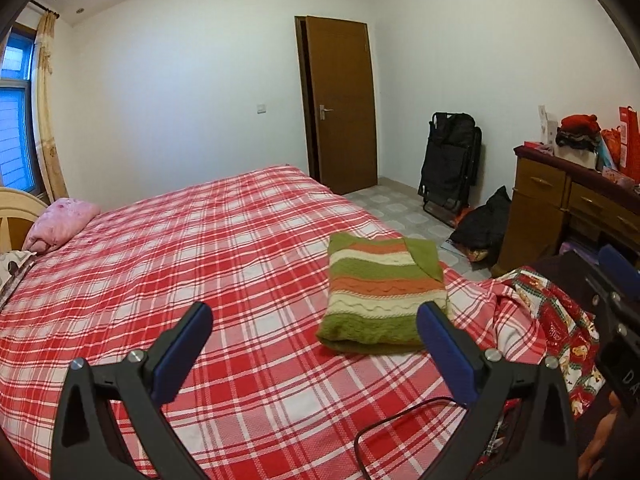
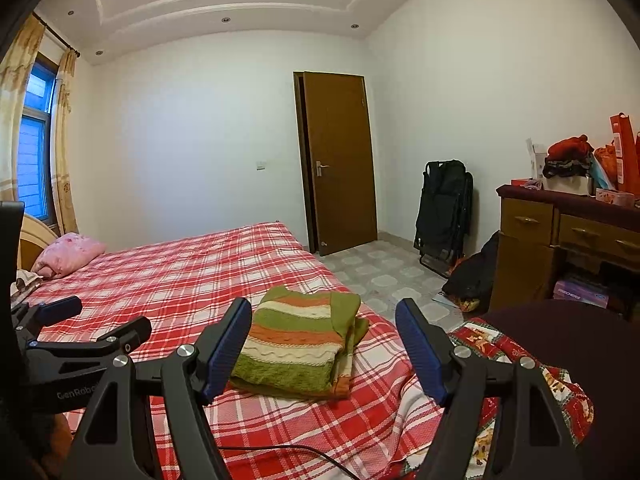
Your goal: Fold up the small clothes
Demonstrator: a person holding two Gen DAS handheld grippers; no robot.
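Observation:
A folded knit sweater (image 1: 380,288) with green, orange and cream stripes lies flat on the red plaid bed (image 1: 200,240), near its right edge. In the left wrist view my left gripper (image 1: 314,312) hovers just short of the sweater, open, with nothing between its blue pads. Its right finger (image 1: 444,344) overlaps the sweater's near corner in the picture. My right gripper (image 2: 323,306) is open too, and the sweater (image 2: 300,344) lies on the bed (image 2: 180,280) beyond and between its fingers, untouched. Each view also catches the other gripper: the left gripper (image 2: 96,320) and the right gripper (image 1: 612,280).
A pink pillow (image 1: 60,224) sits by the headboard. A red patterned cloth (image 1: 560,320) hangs over the bed's near right corner. A black cable (image 1: 384,432) trails on the sheet. Beyond stand a wooden dresser (image 2: 560,240), a black bag (image 2: 472,280), a folded black chair (image 2: 444,208) and a door (image 2: 336,160).

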